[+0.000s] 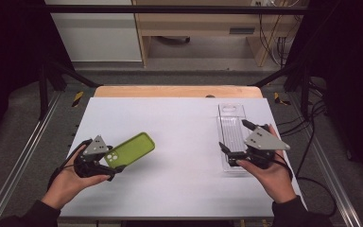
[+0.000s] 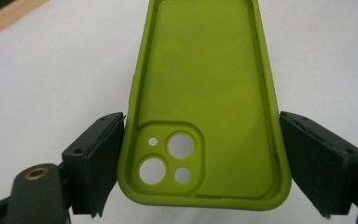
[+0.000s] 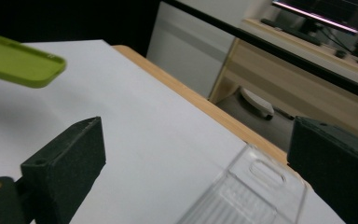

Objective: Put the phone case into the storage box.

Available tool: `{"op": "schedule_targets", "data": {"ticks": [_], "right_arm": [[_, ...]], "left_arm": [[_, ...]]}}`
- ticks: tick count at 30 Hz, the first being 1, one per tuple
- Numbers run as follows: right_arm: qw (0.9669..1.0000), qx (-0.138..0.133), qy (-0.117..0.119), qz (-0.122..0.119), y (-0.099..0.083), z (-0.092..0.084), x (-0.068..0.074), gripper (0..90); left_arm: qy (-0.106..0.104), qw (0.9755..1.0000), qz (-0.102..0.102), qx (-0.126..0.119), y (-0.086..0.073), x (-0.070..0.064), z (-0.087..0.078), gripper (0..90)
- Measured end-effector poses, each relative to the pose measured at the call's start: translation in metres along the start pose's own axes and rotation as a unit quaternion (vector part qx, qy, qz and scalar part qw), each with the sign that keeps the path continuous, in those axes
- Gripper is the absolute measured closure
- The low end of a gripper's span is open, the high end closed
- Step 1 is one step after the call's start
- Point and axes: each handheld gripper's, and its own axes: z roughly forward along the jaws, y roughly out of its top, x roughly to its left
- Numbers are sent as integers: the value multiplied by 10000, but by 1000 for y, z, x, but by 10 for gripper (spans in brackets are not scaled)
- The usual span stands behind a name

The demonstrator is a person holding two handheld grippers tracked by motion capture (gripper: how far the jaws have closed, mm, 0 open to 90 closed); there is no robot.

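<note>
A lime-green phone case [image 1: 131, 150] with camera cut-outs is held off the white table, tilted up toward the right. My left gripper [image 1: 111, 161] is shut on its camera end. In the left gripper view the black pads [image 2: 100, 154] press both long edges of the case [image 2: 200, 93], its inner side facing the camera. My right gripper [image 1: 235, 135] stands open above a clear plastic package [image 1: 230, 116] lying at the table's right. The right gripper view has its jaws [image 3: 196, 163] wide apart with nothing held, the package [image 3: 247, 196] below them and the case's far end [image 3: 18, 63] at upper left.
The white tabletop [image 1: 179, 127] has a wooden edge [image 1: 177, 91] at the back. Black frame bars and cables stand at both sides. Beyond the table are a wooden desk [image 3: 279, 79] and a white cabinet.
</note>
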Motion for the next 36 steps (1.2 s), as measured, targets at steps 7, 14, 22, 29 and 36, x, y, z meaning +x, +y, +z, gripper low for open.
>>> {"op": "schedule_targets", "data": {"ticks": [7, 14, 22, 29, 36], "right_arm": [[9959, 504, 486, -571, 45, 42, 11, 78], [9879, 870, 1011, -789, 54, 77, 25, 91], [9749, 1191, 1412, -1241, 56, 96, 39, 128], [9679, 1335, 1662, -1331, 48, 111, 51, 131], [9593, 1449, 1848, -1566, 46, 118, 66, 135]], "left_arm": [[-130, 9992, 384, 9, 38, 9, 1, 162], [-145, 9981, 598, 88, 61, 20, 14, 163], [-114, 9966, 804, 112, 81, 20, 21, 163], [-134, 9968, 759, 193, 81, 17, 29, 163], [-116, 9967, 750, 296, 77, 4, 41, 163]]}}
